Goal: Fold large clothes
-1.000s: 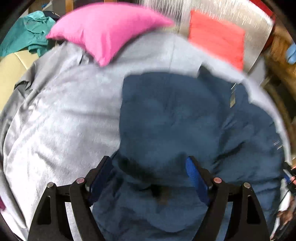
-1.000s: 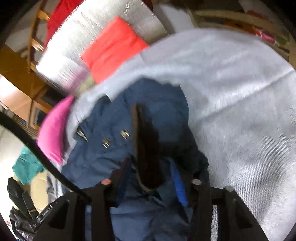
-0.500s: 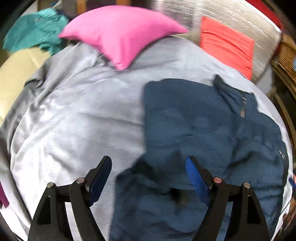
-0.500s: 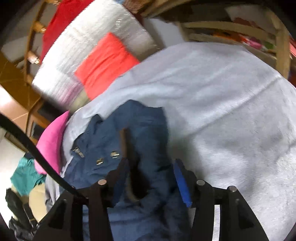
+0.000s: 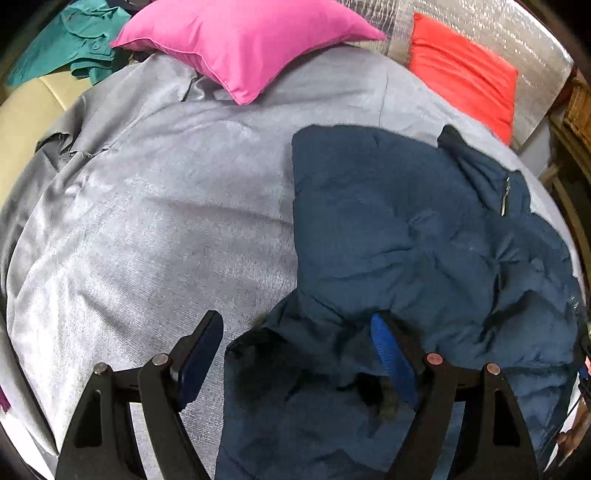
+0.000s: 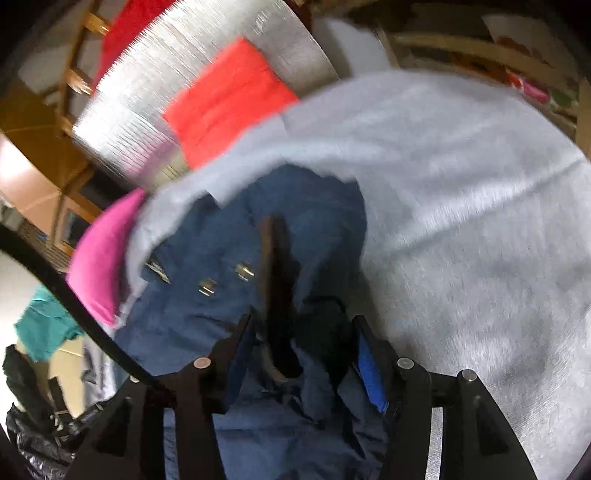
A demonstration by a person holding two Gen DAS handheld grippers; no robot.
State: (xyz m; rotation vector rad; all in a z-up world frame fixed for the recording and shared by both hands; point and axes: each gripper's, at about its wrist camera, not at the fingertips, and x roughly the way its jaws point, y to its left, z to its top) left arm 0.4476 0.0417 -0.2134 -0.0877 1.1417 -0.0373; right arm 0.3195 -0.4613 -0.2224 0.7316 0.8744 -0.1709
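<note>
Left gripper (image 5: 295, 354): jaws wide, pads apart, gripping nothing. Between them, part bare grey bedcover (image 5: 155, 229), part dark blue jacket (image 5: 406, 229). Jacket crumpled on the bedcover, spread ahead and to the right of this gripper, its nearest fold lying against the right blue pad (image 5: 391, 358) and clear of the left one. Zip pull visible at the jacket's far right. Farther ahead, pink cushion (image 5: 240, 40) on the bedcover; to its right, red cushion (image 5: 465, 70) against a silvery quilted panel (image 5: 517, 33). Far left, teal garment (image 5: 70, 44).

Right gripper (image 6: 303, 343): jaws opening, roughly half spread, with a bunched fold of the same jacket (image 6: 221, 266) and its dark brown trim strip (image 6: 277, 280) between them; pads not seen pressing on the cloth. Two metal snaps on the jacket just ahead and left of the fingers. Bare bedcover (image 6: 461, 221) to the right. Beyond the jacket, red cushion (image 6: 229, 99); left, pink cushion (image 6: 103, 258). View blurred.
</note>
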